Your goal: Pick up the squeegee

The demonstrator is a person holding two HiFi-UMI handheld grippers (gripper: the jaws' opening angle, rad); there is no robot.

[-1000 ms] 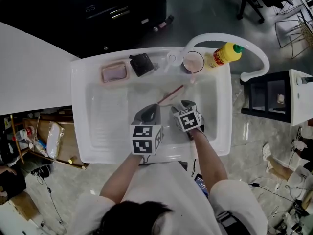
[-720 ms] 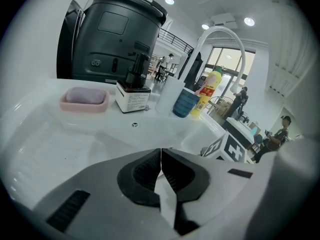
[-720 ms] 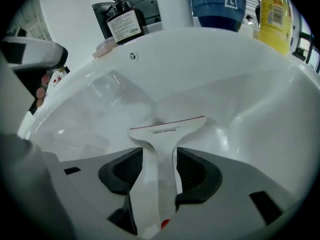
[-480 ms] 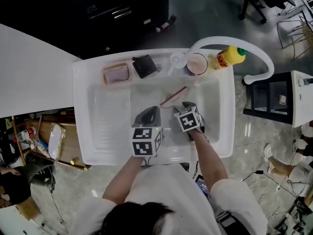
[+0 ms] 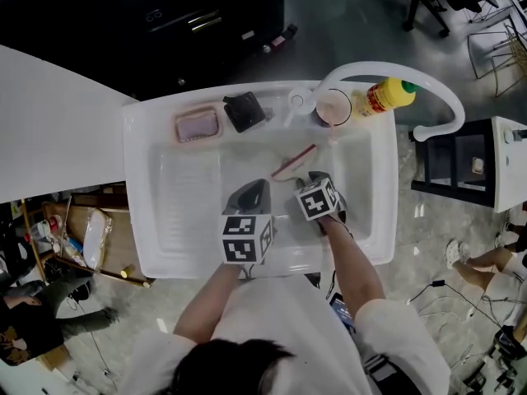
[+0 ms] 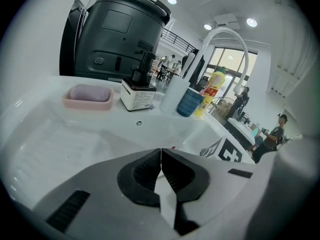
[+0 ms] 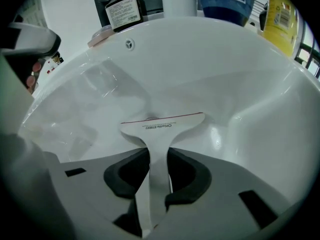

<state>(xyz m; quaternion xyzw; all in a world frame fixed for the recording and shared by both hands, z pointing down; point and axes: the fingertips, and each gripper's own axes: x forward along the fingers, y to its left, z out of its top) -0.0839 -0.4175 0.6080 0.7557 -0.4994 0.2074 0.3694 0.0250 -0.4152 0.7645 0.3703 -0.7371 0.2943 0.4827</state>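
Observation:
The squeegee (image 7: 162, 126) is white with a thin red blade edge (image 5: 294, 161) and lies in the white sink basin (image 5: 181, 204). Its blade end points away from me and its handle runs back between my right gripper's jaws. My right gripper (image 7: 159, 171) has just been closing, and its dark pads (image 7: 186, 174) now press on the handle from both sides. In the head view this gripper (image 5: 306, 176) points steeply down at the sink's middle. My left gripper (image 6: 161, 159) is shut with nothing in it and hovers just left of the right one (image 5: 257, 184).
Along the sink's back rim stand a pink soap dish (image 5: 196, 125), a black bottle (image 5: 243, 109), a cup (image 5: 333, 105) and a yellow bottle (image 5: 387, 94). A white curved faucet (image 5: 395, 71) arches over the right rear corner. A white counter (image 5: 49, 122) adjoins on the left.
In the head view both grippers stay almost where they were over the sink. The squeegee lies in the same spot under the right gripper's tips.

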